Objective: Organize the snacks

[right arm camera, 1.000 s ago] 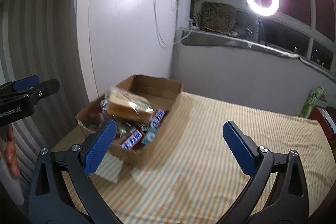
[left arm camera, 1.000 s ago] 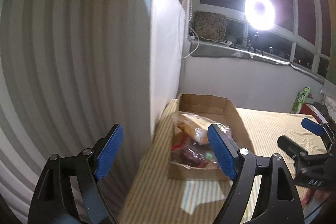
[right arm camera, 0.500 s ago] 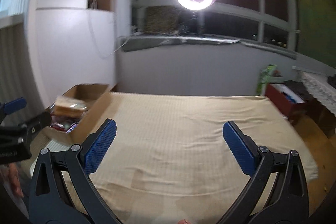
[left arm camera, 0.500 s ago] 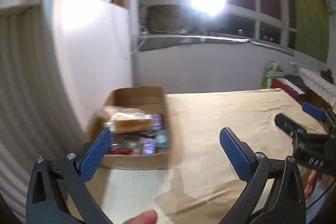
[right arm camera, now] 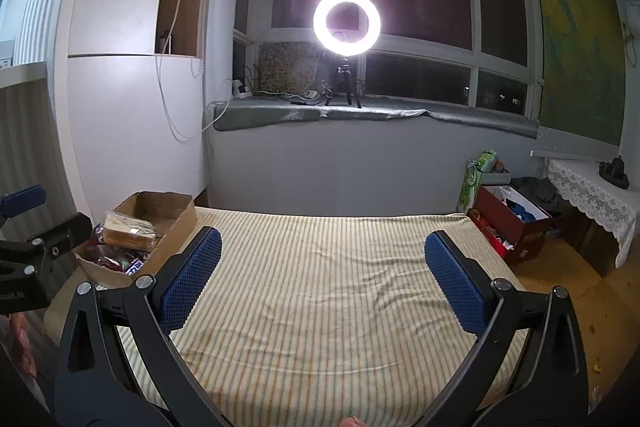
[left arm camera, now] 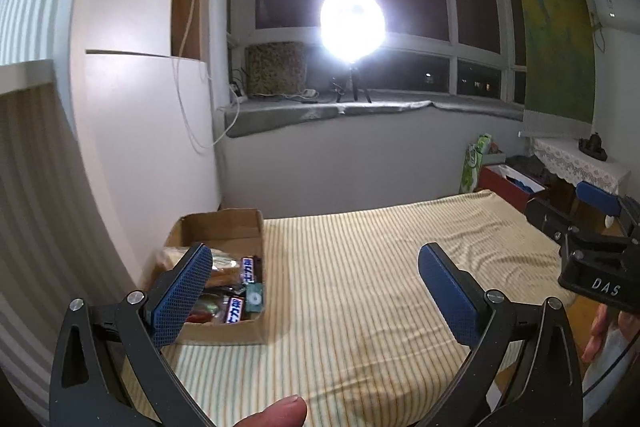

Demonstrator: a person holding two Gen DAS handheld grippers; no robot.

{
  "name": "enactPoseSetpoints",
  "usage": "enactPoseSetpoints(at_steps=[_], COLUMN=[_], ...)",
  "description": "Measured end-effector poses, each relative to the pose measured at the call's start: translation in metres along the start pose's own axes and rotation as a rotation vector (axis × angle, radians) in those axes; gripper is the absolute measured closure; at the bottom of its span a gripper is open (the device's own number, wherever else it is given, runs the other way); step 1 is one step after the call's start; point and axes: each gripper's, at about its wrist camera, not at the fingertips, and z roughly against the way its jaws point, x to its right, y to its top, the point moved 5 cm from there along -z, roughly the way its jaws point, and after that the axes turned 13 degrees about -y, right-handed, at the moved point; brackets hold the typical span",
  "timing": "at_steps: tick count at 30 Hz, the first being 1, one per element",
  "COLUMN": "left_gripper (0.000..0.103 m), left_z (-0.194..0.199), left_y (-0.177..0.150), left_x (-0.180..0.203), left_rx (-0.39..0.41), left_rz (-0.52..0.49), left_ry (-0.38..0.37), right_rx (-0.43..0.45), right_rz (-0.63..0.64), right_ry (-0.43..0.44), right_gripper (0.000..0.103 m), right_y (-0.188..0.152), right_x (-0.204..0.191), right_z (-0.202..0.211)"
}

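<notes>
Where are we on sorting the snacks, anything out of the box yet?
Nothing looks done: the snacks all sit in the cardboard box at the striped cloth's left edge. Nothing is in hand: the left gripper and right gripper hang over the cloth, jaws open. All the sorting is left.

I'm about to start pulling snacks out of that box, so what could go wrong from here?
The cardboard box sits at the striped cloth's corner beside the wall, so a sideways tug might push it off. The bagged sandwich lies on top and could get crushed. Both the left gripper and right gripper are open and empty, close together; they might collide.
</notes>
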Motion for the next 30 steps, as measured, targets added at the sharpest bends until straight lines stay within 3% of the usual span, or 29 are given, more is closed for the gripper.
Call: enactPoseSetpoints(at_steps=[11, 30], left_gripper=[0.001, 0.001], left_z=[0.020, 0.021], left_y=[-0.006, -0.009], left_x=[-0.014, -0.014], left_rx=[0.005, -0.001], left_rz=[0.052, 0.065], left_ry=[0.023, 0.027], right_rx=[0.007, 0.006], right_rz=[0.027, 0.031], right_ry=[0.028, 0.031], right_gripper=[0.000, 0.000], right_y=[0.000, -0.001], right_x=[-0.022, -0.020], right_z=[0.010, 0.009])
